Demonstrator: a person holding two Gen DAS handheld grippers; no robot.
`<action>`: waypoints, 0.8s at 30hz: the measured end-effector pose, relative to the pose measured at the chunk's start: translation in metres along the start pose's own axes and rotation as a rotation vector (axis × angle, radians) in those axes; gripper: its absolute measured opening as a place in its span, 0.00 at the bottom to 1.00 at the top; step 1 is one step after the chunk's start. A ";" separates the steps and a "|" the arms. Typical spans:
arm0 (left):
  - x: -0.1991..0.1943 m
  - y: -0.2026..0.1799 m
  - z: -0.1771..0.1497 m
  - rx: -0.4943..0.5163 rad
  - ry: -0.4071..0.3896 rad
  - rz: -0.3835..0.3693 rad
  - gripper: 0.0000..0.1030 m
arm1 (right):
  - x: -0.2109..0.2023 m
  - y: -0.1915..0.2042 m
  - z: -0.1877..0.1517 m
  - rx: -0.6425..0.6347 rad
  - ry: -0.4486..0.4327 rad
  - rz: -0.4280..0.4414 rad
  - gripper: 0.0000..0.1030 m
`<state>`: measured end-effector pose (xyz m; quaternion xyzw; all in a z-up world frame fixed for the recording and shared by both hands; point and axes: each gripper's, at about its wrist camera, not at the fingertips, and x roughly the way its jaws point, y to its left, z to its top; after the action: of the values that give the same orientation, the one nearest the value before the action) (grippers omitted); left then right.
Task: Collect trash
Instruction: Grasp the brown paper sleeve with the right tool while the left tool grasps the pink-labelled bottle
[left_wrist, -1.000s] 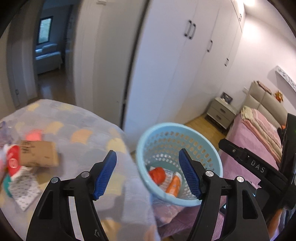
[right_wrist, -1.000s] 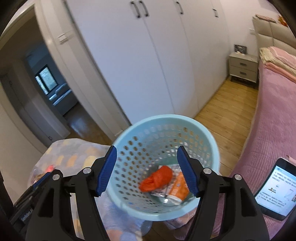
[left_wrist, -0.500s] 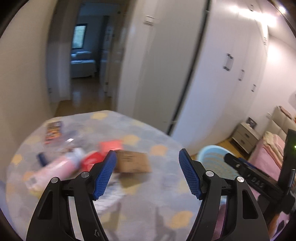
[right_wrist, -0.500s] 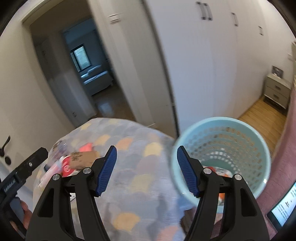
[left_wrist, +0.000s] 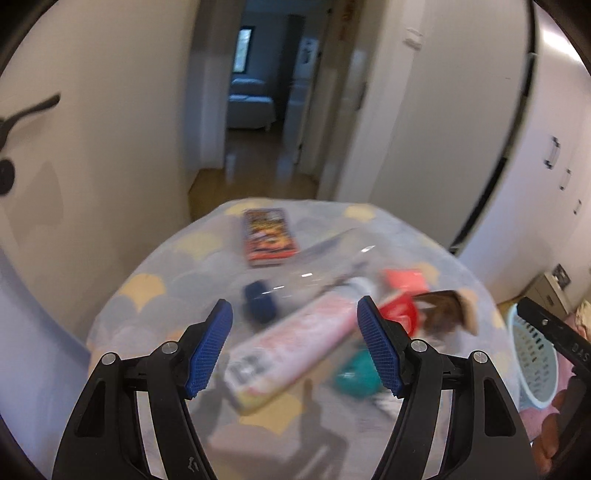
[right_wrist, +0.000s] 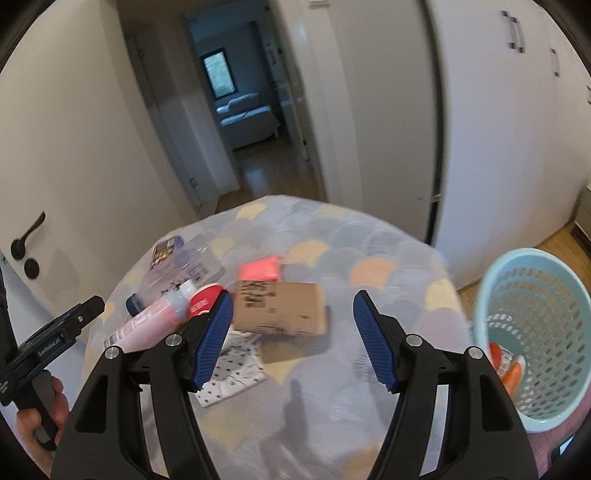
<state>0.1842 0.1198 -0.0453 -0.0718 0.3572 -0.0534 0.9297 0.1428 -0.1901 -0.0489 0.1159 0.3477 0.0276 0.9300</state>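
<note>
Trash lies on a round table under a scalloped cloth (right_wrist: 373, 266). A brown cardboard box (right_wrist: 280, 308) sits just beyond my right gripper (right_wrist: 292, 295), which hangs open and holds nothing. A pink tube (left_wrist: 288, 343) lies under my left gripper (left_wrist: 293, 302), also open and holding nothing. Around the tube are a dark blue cap (left_wrist: 260, 301), a clear plastic bottle (left_wrist: 325, 258), a colourful packet (left_wrist: 267, 236), a red round lid (left_wrist: 400, 314) and a teal scrap (left_wrist: 358, 373). A pink packet (right_wrist: 258, 267) and dotted white paper (right_wrist: 232, 369) lie by the box.
A light blue perforated basket (right_wrist: 532, 321) stands off the table's right side with orange wrappers (right_wrist: 511, 369) in it. A hand holds the left gripper's handle (right_wrist: 48, 347) at the left edge. Behind the table are a white door, an open doorway and white wardrobes.
Both views have swung left from the basket to the trash on the table, and the basket now sits at the right edge. Both pairs of jaws kept the same gap.
</note>
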 end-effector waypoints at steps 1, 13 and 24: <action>0.005 0.007 0.000 -0.010 0.009 0.008 0.66 | 0.008 0.008 0.001 -0.018 0.011 -0.004 0.62; 0.045 0.032 -0.011 -0.015 0.097 0.022 0.66 | 0.071 0.038 -0.005 -0.077 0.112 -0.041 0.53; 0.031 0.008 -0.027 0.065 0.130 -0.041 0.66 | 0.046 0.012 -0.024 -0.070 0.105 0.002 0.30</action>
<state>0.1894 0.1204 -0.0865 -0.0453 0.4136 -0.0883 0.9051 0.1619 -0.1673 -0.0932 0.0821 0.3947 0.0469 0.9139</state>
